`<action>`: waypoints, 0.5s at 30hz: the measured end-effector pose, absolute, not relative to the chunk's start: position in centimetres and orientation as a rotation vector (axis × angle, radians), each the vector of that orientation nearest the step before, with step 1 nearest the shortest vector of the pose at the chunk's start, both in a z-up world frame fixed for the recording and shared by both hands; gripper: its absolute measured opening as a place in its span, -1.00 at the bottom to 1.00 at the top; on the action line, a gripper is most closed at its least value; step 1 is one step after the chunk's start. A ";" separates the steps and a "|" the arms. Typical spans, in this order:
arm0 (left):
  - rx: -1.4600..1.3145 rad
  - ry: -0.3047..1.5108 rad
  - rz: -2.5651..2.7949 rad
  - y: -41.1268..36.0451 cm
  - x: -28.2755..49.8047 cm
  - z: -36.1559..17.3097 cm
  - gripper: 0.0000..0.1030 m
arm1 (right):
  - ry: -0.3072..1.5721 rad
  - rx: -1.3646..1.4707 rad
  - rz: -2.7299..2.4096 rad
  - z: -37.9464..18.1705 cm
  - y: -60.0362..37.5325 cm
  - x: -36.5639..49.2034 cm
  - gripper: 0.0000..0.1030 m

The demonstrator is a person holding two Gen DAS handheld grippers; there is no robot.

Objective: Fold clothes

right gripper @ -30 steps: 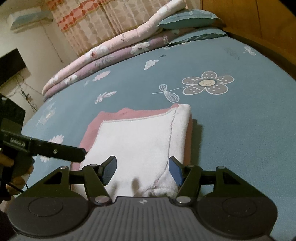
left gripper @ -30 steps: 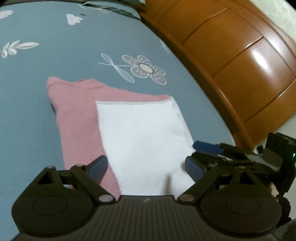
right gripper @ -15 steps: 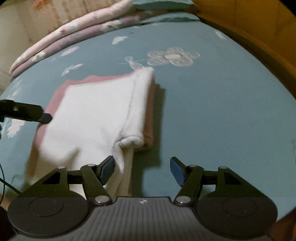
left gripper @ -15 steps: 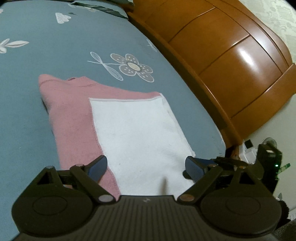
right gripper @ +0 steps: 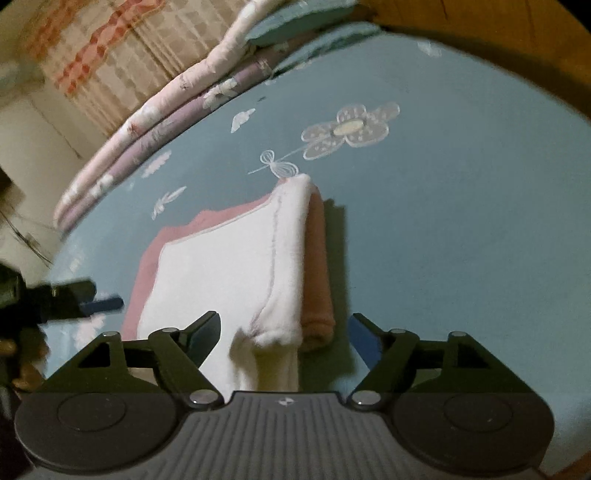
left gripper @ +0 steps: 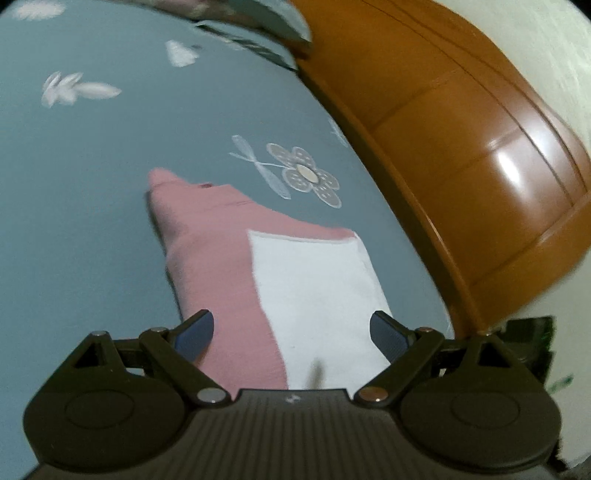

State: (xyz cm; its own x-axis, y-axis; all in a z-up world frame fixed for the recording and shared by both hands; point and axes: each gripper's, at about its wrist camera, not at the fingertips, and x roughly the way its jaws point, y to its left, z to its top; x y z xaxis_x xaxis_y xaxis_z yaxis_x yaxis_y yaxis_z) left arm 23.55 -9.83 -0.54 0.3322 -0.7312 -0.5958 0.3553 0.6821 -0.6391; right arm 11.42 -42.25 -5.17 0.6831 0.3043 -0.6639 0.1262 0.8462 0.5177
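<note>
A pink and white garment [left gripper: 210,266] lies folded on the blue flowered bedsheet [left gripper: 92,184], with its white panel [right gripper: 221,273] on top of the pink layer. My left gripper [left gripper: 291,321] hovers open over the garment's near edge, one finger above the pink part and the other by the white corner. In the right wrist view it [right gripper: 92,295] shows at the left, just off the cloth. My right gripper [right gripper: 284,319] is opening. The garment's folded near corner [right gripper: 284,332] lies between its jaws, and the pads do not press on it.
A curved wooden bed board [left gripper: 461,155] runs along the right side of the mattress. Rolled quilts [right gripper: 166,110] and a pillow [right gripper: 295,22] are stacked at the far end below a checked curtain [right gripper: 92,44]. A hand [right gripper: 14,350] shows at the left edge.
The right gripper's jaws have widened, and it slid from over the white panel to the folded right corner. The left gripper shifted and rolled, and the other gripper's blue finger left its view.
</note>
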 end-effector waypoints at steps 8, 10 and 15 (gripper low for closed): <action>-0.568 1.053 -0.608 -9.1 24.3 -3.6 0.78 | 0.912 0.767 0.272 -8.6 -45.8 16.5 0.74; -0.592 1.077 -0.610 -9.5 24.7 -4.5 0.78 | 0.935 0.779 0.316 -8.7 -46.1 17.8 0.77; -0.619 1.125 -0.624 -11.0 26.3 -6.2 0.83 | 0.963 0.831 0.409 -9.2 -46.3 21.5 0.95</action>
